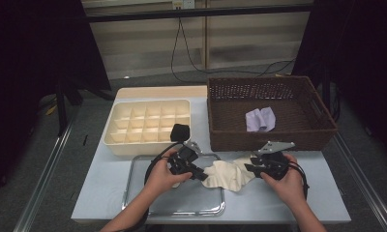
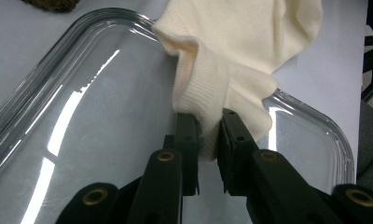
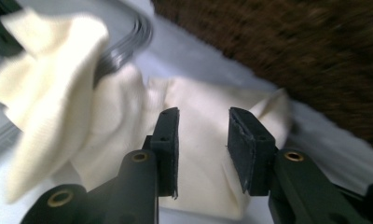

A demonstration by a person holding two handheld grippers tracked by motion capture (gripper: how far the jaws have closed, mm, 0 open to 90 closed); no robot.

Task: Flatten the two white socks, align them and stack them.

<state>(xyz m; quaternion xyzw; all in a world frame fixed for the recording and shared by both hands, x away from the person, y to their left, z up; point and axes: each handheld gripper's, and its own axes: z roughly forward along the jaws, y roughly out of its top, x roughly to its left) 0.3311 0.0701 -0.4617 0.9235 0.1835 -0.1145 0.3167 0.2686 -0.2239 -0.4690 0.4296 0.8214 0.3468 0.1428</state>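
Sock [image 1: 226, 175]: cream knit, crumpled, lies across tray's [image 1: 179, 208] right rim, partly on table. Ribbed cuff end pinched in left gripper [image 2: 208, 140] over tray; other end on table near basket [image 1: 269, 140].

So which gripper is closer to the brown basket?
Right. The right gripper sits just in front of the brown basket, over the cream cloth. The left gripper is farther off, above the tray.

The cream sock [image 2: 231, 51] is soft knit cloth with fine ribs (matt, a little fuzzy). The tray [image 2: 58, 70] under it is shiny and smooth and throws back bright light. The basket [image 1: 271, 108] is rough brown weave. The divided box [image 1: 148, 123] looks like smooth matt plastic, and the gripper pads [image 3: 250, 144] look dull black and grainy
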